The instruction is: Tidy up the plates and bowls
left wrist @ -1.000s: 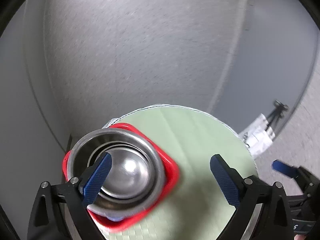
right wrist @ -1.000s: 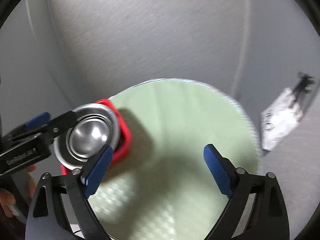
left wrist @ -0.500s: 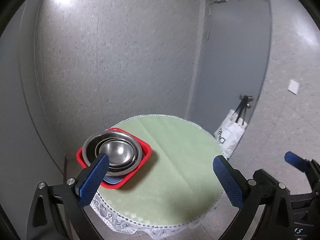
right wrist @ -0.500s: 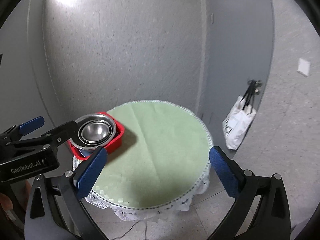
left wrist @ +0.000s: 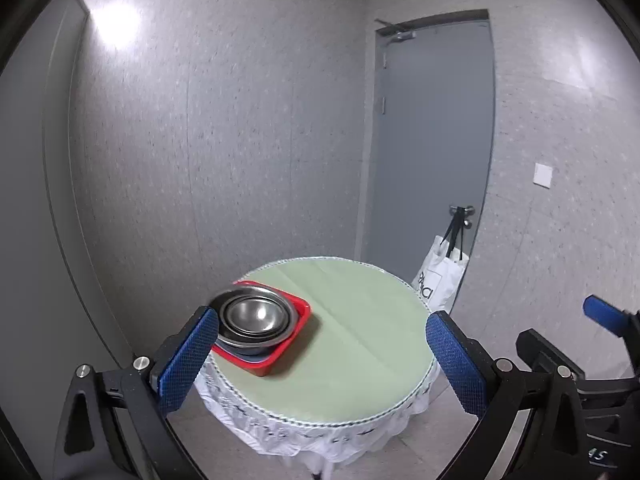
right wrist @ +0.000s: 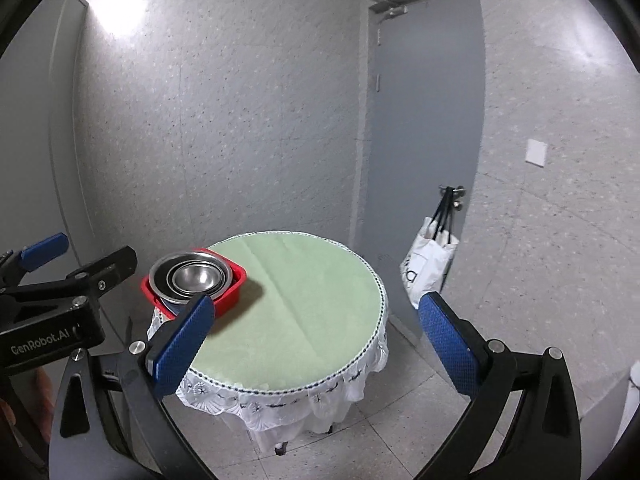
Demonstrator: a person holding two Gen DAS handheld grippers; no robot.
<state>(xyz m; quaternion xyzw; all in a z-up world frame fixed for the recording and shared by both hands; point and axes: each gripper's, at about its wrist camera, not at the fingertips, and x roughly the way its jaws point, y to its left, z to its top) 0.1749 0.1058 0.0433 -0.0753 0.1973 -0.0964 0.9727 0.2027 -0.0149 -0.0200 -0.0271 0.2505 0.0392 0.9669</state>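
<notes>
On the round table [left wrist: 360, 344], at the side nearest the left wall, sits a red square tray [left wrist: 298, 314] holding a nest of steel bowls [left wrist: 254, 314], the smallest one innermost. From the right wrist view the same red tray [right wrist: 236, 280] and steel bowls [right wrist: 192, 276] lie at the table's [right wrist: 304, 320] left edge, and something dark blue shows under the bowls inside the tray, possibly a plate, though too little of it is visible to be sure. A pale green cloth covers the tabletop, with a white lace skirt hanging around its rim.

Both tongs hang in the air on the near side of the table, well apart from the tray. The left gripper [left wrist: 322, 360] has its blue-padded jaws spread wide with nothing between them. The right gripper [right wrist: 316, 340] is likewise spread wide and holds nothing. In the right wrist view the left gripper's black body [right wrist: 60, 312] shows just left of the tray.

Beyond the table, to its right, a grey door [left wrist: 428, 140] stands closed, and a white tote bag [left wrist: 440, 276] hangs from its handle. A white wall switch [left wrist: 543, 175] is mounted right of the door.
</notes>
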